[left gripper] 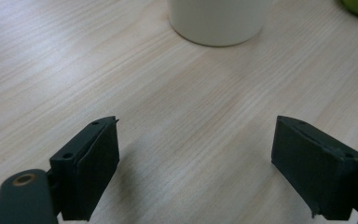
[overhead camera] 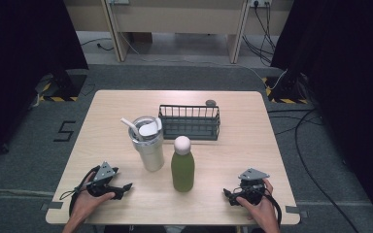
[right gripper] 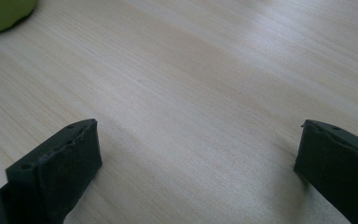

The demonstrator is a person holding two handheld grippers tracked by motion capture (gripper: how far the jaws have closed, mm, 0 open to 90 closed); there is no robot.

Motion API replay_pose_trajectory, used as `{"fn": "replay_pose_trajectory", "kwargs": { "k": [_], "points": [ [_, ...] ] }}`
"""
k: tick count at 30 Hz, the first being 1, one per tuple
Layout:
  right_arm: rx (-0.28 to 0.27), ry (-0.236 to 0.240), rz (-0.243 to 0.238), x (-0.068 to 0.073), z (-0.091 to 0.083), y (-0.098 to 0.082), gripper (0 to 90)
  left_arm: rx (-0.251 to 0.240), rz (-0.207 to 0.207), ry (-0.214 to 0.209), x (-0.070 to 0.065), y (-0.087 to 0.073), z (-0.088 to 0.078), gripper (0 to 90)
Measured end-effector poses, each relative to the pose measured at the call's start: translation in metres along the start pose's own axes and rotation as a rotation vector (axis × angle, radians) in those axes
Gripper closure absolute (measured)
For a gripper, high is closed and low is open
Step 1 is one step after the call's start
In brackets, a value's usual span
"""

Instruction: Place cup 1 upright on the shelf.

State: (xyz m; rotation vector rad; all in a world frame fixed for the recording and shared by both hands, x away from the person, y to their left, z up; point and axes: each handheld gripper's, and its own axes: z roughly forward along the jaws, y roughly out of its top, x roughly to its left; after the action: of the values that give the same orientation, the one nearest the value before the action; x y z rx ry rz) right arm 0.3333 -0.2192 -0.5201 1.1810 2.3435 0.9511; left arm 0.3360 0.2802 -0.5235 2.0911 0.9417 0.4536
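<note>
A green bottle with a white round cap stands upright near the middle of the wooden table. Left of it stands a cream tumbler with a clear lid and a white straw. Behind both sits a dark wire basket. My left gripper rests on the table at the front left, jaws wide apart with bare wood between them; the tumbler's base is ahead of it. My right gripper rests at the front right, open and holding nothing, with the bottle's base at the far left.
A small dark round object lies on the table behind the basket. Black curtains hang at both sides, and cables trail over the grey floor on the right. A wooden frame stands beyond the table.
</note>
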Motion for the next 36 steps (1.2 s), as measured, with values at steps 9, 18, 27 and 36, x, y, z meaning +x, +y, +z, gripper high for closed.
{"fn": "replay_pose_trajectory", "kwargs": {
  "k": [9,18,27,36],
  "points": [
    [-0.001,0.000,0.000,0.000,0.000,0.000,0.3,-0.067,-0.022,-0.028,-0.001,0.003,-0.003,14.7],
    [-0.001,0.000,-0.001,0.000,0.000,0.000,0.3,-0.199,-0.068,-0.080,-0.002,0.009,0.000,14.7],
    [0.000,0.001,0.001,0.000,0.000,0.000,0.3,-0.285,-0.076,-0.076,-0.001,0.019,0.009,14.7],
    [0.000,0.000,0.000,0.000,0.000,0.000,0.3,-0.301,-0.060,-0.084,-0.003,0.029,0.020,14.6]
  ]
}}
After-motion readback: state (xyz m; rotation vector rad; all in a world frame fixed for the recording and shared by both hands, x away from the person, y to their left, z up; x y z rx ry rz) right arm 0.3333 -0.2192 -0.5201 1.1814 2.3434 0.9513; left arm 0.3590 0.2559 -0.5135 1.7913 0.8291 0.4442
